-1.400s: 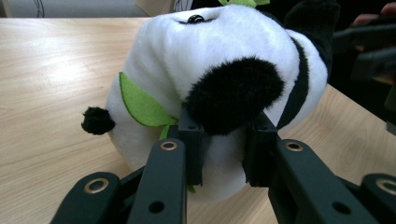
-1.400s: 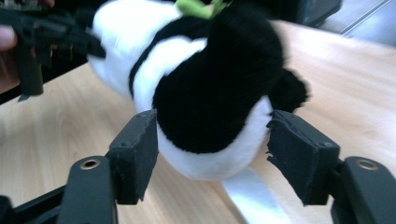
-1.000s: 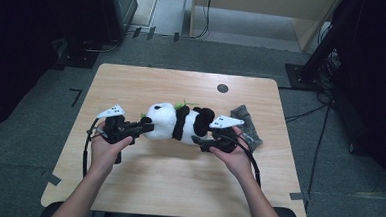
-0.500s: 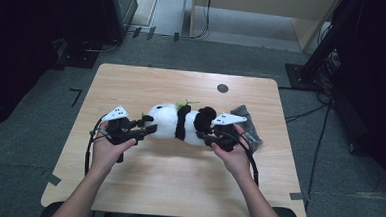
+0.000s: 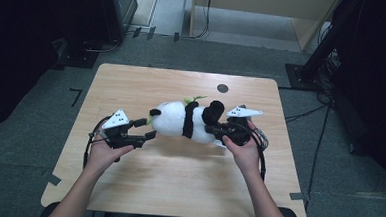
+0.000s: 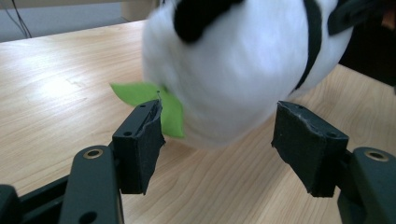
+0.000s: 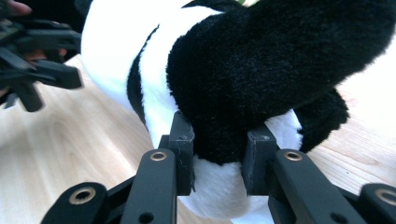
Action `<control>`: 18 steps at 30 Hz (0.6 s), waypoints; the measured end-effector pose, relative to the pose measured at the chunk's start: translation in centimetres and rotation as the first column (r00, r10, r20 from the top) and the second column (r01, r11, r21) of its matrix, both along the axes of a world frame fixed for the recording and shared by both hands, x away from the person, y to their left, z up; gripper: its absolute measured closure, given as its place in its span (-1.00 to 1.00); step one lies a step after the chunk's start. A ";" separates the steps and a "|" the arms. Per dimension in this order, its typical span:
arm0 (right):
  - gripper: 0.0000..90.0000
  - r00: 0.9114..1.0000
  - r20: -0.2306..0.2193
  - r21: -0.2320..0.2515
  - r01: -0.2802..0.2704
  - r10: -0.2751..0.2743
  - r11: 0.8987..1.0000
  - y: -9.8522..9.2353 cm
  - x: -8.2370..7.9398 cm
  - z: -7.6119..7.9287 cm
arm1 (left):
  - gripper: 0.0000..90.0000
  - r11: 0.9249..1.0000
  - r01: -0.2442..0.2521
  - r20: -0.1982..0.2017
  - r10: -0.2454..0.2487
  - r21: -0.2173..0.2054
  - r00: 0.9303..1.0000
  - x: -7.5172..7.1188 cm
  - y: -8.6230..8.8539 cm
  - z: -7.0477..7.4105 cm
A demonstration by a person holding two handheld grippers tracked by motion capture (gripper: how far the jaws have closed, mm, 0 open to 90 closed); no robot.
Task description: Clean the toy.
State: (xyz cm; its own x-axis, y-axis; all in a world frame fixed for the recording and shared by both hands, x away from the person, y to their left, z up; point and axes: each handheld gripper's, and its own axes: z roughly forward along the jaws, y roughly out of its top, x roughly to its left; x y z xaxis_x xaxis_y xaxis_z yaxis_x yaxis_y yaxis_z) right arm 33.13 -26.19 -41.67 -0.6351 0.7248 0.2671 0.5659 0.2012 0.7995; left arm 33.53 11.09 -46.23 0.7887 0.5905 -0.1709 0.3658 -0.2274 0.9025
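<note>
Light wooden table (image 5: 177, 178), rounded corners, standing on grey carpeted floor (image 5: 24, 144). Small dark round disc (image 5: 222, 88) near the far edge, right of centre. Plush panda (image 5: 188, 121) at mid-table; whether it rests on the wood or hangs just above cannot be told. A grey patterned thing (image 5: 262, 139) lies at the right side, mostly hidden.

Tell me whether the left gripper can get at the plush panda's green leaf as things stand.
Probably yes. The left gripper stands open, one pad already beside the green leaf, nothing between. The right gripper grips the plush panda.
</note>
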 end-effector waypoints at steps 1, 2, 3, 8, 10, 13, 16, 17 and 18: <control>0.57 1.000 0.003 0.003 0.000 0.000 1.000 0.0 -0.1 0.2 | -0.27 1.000 0.001 -0.003 -0.001 -0.005 1.000 0.0 -0.1 -0.1; 0.57 1.000 0.006 0.008 -0.007 0.007 1.000 0.0 -0.1 0.4 | -0.27 1.000 0.000 -0.007 0.000 -0.014 1.000 0.0 -0.1 -0.3; 0.57 1.000 0.004 0.012 -0.019 0.019 1.000 0.0 -0.2 0.7 | -0.27 1.000 0.006 -0.007 -0.006 -0.018 1.000 0.1 -0.1 -0.4; 0.57 0.997 -0.010 0.040 -0.070 0.070 0.997 0.2 -0.6 1.4 | -0.41 0.999 0.015 0.008 -0.014 -0.029 1.000 0.1 -0.4 -0.4; 0.58 0.996 -0.017 0.050 -0.092 0.093 0.995 0.4 -0.6 1.5 | -0.42 0.999 0.019 0.010 -0.019 -0.026 1.000 0.1 -0.6 -0.4; 0.59 0.995 -0.012 0.041 -0.102 0.102 0.994 0.9 -0.8 1.8 | -0.43 1.000 0.002 0.003 -0.002 -0.001 1.000 0.1 -1.1 -0.5; 0.60 0.993 -0.017 0.044 -0.116 0.117 0.992 1.2 -0.8 2.0 | -0.33 1.000 -0.014 -0.007 0.014 0.026 1.000 0.1 -1.3 -0.2; 0.60 0.992 -0.019 0.044 -0.124 0.125 0.991 1.3 -0.7 2.0 | -0.23 0.999 -0.017 -0.016 0.017 0.028 1.000 0.2 -1.3 0.0; 0.59 0.993 -0.020 0.044 -0.119 0.120 0.992 1.4 -0.7 2.0 | -0.13 1.000 -0.016 -0.030 0.017 0.020 0.999 0.2 -1.2 0.2</control>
State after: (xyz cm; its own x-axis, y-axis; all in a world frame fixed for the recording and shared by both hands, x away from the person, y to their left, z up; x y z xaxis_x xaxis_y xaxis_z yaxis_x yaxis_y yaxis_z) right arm 32.42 -24.83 -39.66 -0.7102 0.6313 0.3116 0.5578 0.2346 0.7961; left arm 33.74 9.86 -46.07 0.7737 0.6068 -0.1823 0.3964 -0.2392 0.8864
